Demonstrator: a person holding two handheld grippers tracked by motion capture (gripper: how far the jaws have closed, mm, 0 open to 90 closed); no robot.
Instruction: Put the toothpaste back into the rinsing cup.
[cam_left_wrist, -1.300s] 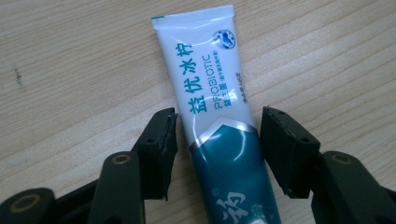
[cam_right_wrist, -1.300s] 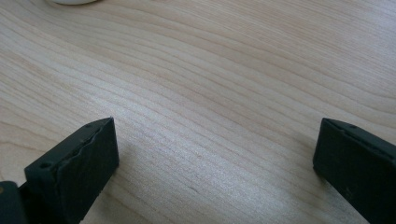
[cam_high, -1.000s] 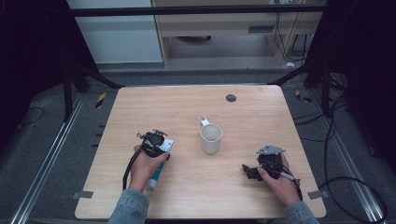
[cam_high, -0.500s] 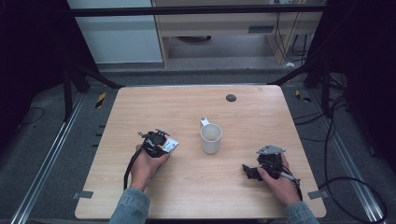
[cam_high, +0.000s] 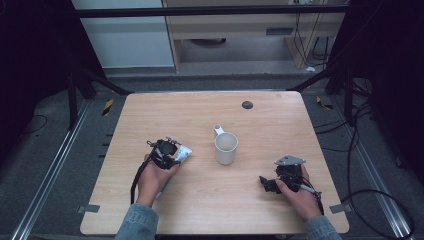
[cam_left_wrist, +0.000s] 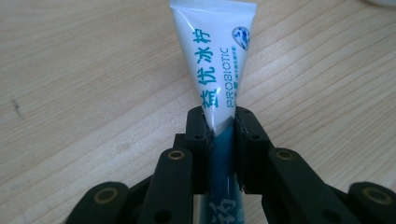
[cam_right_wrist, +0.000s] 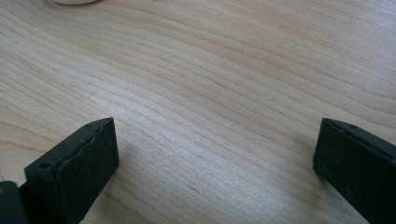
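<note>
Black left hand-held gripper (cam_left_wrist: 219, 135): jaws just closed on white-and-teal toothpaste tube (cam_left_wrist: 215, 60), lying on wooden worktop (cam_high: 280, 120) left of white mug (cam_high: 226, 148). Grasp done; lift and placement pending. Right hand-held gripper (cam_high: 272, 183): wide open, empty, resting.

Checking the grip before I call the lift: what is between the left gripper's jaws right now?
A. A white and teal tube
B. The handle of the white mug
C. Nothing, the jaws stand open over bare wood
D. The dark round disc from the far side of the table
A: in the left gripper view the left gripper has its pads pressed on both sides of the tube, while the mug stands apart.
</note>
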